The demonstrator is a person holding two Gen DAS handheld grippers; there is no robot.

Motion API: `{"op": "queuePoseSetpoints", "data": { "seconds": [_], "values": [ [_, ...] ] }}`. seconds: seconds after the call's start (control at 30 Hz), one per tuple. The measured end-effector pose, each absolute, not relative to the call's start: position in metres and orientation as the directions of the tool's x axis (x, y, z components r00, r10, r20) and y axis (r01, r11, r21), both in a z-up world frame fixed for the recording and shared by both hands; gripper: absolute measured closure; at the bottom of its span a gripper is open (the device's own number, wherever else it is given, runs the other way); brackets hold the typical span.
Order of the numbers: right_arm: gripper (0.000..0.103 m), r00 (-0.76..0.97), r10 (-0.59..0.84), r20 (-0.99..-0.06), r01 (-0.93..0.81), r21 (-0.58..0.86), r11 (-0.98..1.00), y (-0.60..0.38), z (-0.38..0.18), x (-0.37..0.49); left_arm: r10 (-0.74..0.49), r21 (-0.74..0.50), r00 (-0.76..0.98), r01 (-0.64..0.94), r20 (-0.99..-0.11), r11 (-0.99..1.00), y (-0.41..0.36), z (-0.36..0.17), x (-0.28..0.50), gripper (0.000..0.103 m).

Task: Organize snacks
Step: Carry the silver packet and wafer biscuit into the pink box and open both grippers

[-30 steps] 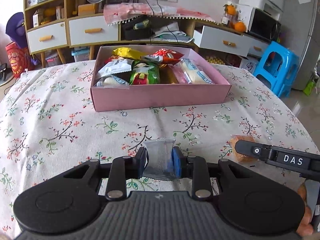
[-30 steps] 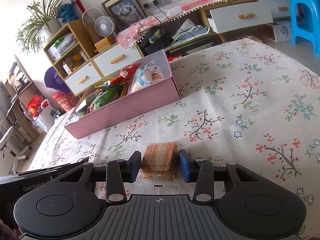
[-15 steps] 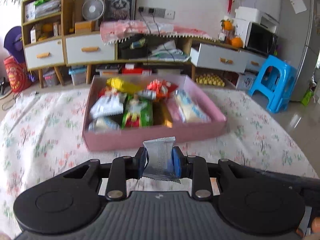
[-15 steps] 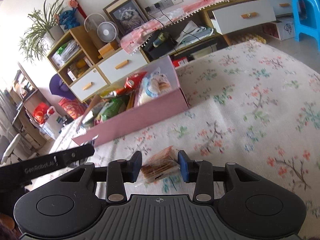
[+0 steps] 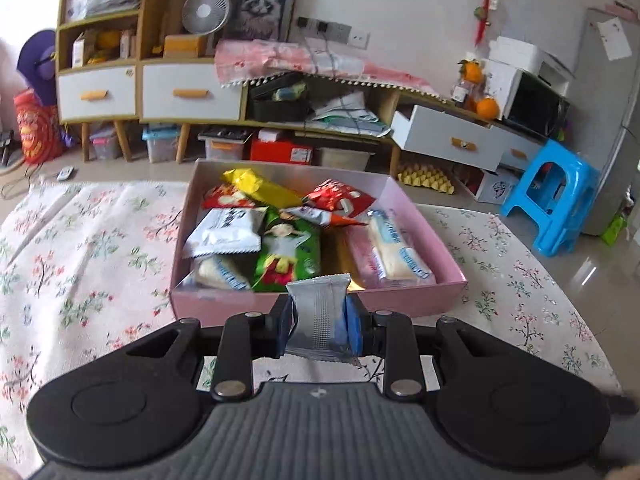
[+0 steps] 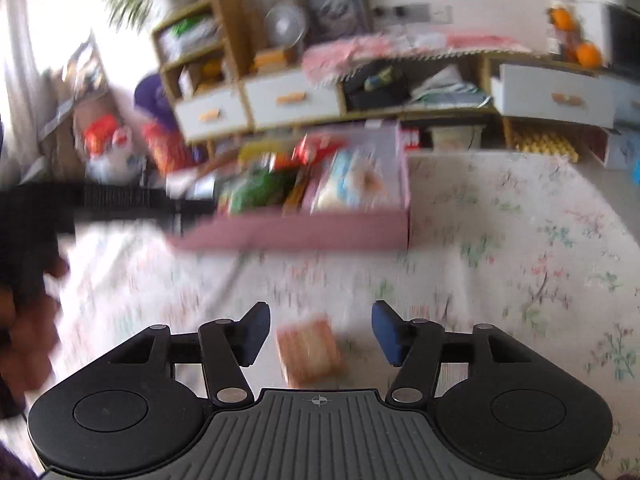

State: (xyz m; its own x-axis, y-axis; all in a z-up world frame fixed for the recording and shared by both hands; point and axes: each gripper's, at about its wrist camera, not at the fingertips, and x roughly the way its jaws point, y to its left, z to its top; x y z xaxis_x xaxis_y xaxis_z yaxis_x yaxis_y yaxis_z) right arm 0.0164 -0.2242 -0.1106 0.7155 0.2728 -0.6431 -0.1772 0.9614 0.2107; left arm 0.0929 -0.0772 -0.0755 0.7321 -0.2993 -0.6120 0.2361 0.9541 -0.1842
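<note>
Two changes since half a second ago: the right gripper [image 6: 320, 336] has spread its jaws, leaving the orange cracker pack [image 6: 309, 351] loose between them, while the left gripper [image 5: 319, 320], still pinching the silver sachet [image 5: 319, 314], has advanced to the pink box's [image 5: 400, 300] near wall, seemingly ready to drop it in.

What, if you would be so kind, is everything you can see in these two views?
Box: one, pink, on the table, open.
Snack packs in the box: about nine; yellow, red, white, green, pale.
Silver packet: one, clamped at the box's near edge.
Cracker pack: one, orange-brown, between the open right fingers, apart from both.
Tablecloth: one, white, floral.
Stool: one, blue, floor at right.
Fan: one, white, on the cabinet.
Left gripper: black, shut.
Right gripper: black, open.
</note>
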Motion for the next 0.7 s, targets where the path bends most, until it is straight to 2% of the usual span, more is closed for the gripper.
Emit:
{"op": "queuePoseSetpoints", "data": {
  "seconds": [0.1, 0.13, 0.27, 0.53, 0.7],
  "values": [
    [0.061, 0.714, 0.279, -0.642, -0.204, 0.191, 0.96, -0.217, -0.119, 0.012, -0.29, -0.17, 0.739, 0.236, -0.608, 0.957, -0.078, -0.07, 0.093, 0.077],
    [0.063, 0.715, 0.282, -0.639, -0.198, 0.201, 0.959, -0.217, -0.117, 0.013, -0.285, -0.155, 0.746, 0.241, -0.602, 0.958, -0.079, -0.067, 0.092, 0.077],
    [0.063, 0.753, 0.259, -0.605, -0.154, 0.221, 0.963, -0.224, -0.096, 0.017, -0.288, -0.153, 0.758, 0.246, -0.585, 0.957, -0.077, -0.06, 0.091, 0.077],
    [0.063, 0.775, 0.326, -0.541, -0.151, 0.343, 0.927, -0.243, -0.062, 0.048, -0.312, -0.198, 0.759, 0.241, -0.572, 0.95, -0.077, -0.057, 0.104, 0.077],
    [0.063, 0.77, 0.397, -0.499, -0.133, 0.484, 0.865, -0.251, -0.06, 0.091, -0.341, -0.228, 0.752, 0.255, -0.564, 0.94, -0.083, -0.061, 0.128, 0.077]
  ]
}}
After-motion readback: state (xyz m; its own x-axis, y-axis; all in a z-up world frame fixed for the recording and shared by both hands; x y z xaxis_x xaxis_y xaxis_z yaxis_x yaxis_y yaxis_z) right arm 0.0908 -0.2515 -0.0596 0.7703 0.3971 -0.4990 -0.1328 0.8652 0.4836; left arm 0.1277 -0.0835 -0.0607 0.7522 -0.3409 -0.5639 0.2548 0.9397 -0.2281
